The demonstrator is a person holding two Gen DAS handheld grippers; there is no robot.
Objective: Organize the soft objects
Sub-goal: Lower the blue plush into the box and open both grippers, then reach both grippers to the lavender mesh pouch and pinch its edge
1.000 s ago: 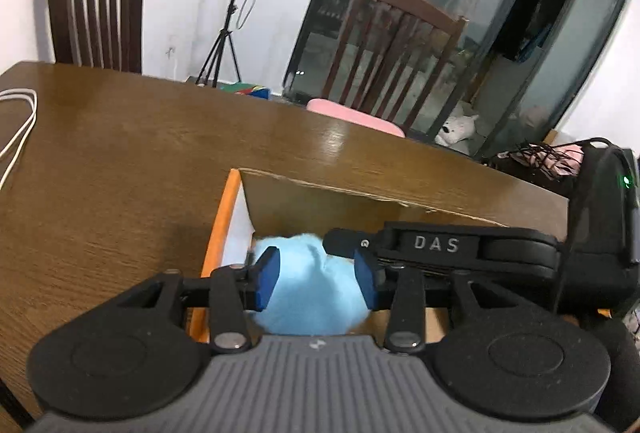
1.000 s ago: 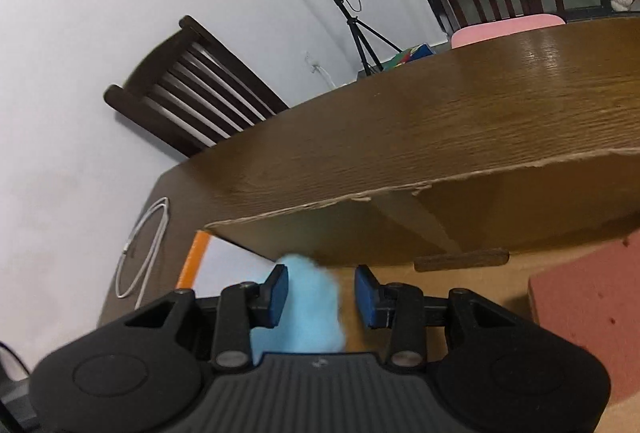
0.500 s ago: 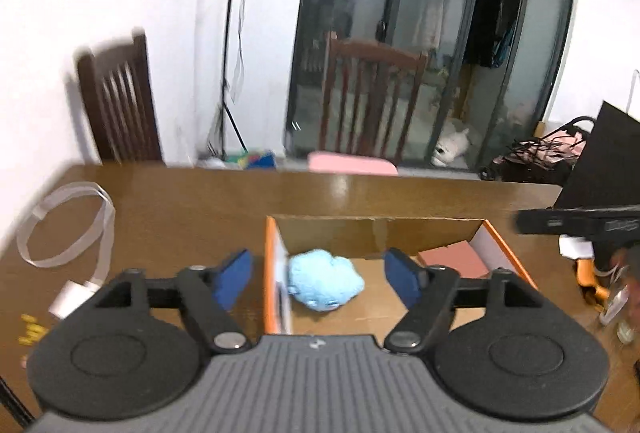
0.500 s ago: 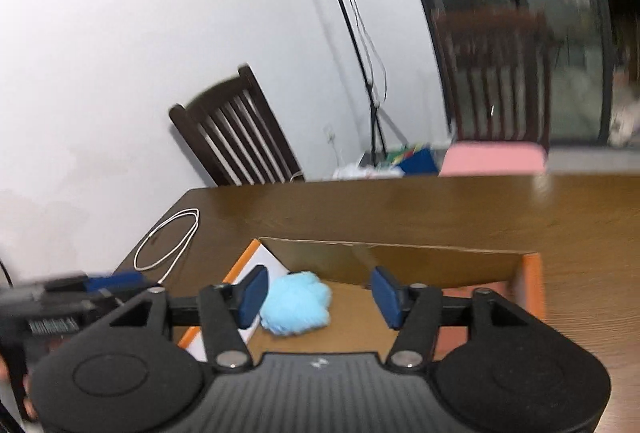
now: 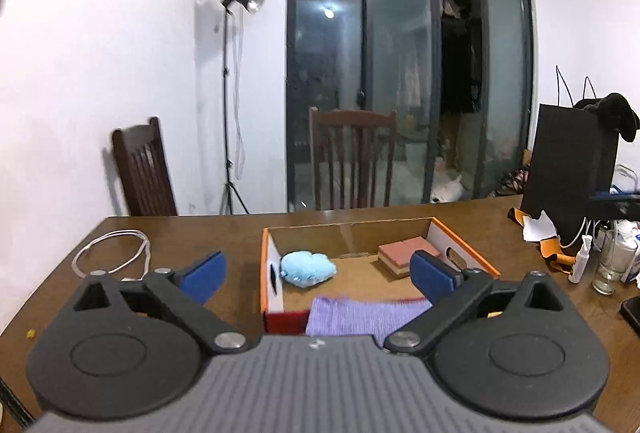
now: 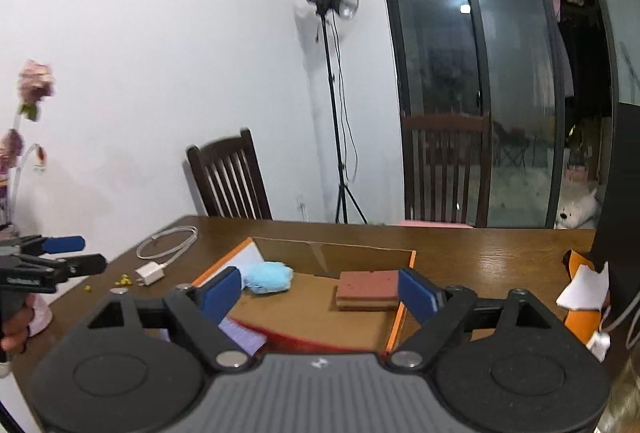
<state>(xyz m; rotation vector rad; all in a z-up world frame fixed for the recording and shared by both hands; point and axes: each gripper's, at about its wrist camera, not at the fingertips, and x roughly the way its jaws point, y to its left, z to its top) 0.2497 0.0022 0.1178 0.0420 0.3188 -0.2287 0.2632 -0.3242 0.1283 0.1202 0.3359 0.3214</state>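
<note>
White walls and dark sliding glass doors [image 5: 404,73] close off the room behind your brown wooden table [image 5: 192,233], with a studio light on a tripod [image 6: 334,105] standing between two dark slatted chairs: one at the table's far edge [image 5: 352,157], the other at its far left corner [image 6: 228,181].

Your left gripper [image 5: 316,273] is held level above the table's near edge, facing the doors, its blue pads [image 5: 204,273] spread wide with nothing between them. Your right gripper [image 6: 318,293] is raised likewise, turned slightly toward the left wall, jaws wide apart and holding nothing. From the right wrist view, the left gripper also shows side-on at the far left, in your hand.

An orange-rimmed cardboard box [image 5: 464,245] sits open at the middle of the table. Inside it, the light blue plush [image 5: 306,269] lies against the left wall, and the pink layered sponge block [image 6: 368,289] rests toward the far right corner, well apart from the plush. A purple knitted cloth [image 5: 364,315] drapes over the box's near edge, just in front of your left gripper.

A white charging cable [image 6: 168,241] is coiled toward the table's left edge, its white plug [image 6: 150,275] near a few small yellow bits [image 6: 124,279]. At the right edge stand a black bag [image 5: 568,169], some white paper on an orange item [image 6: 584,289], a small white bottle [image 5: 578,263] and a glass [image 5: 610,265]. A white plush dog [image 6: 576,213] sits on the floor beyond the glass, and blurred pink flowers [image 6: 34,87] lean in at the left wall.
</note>
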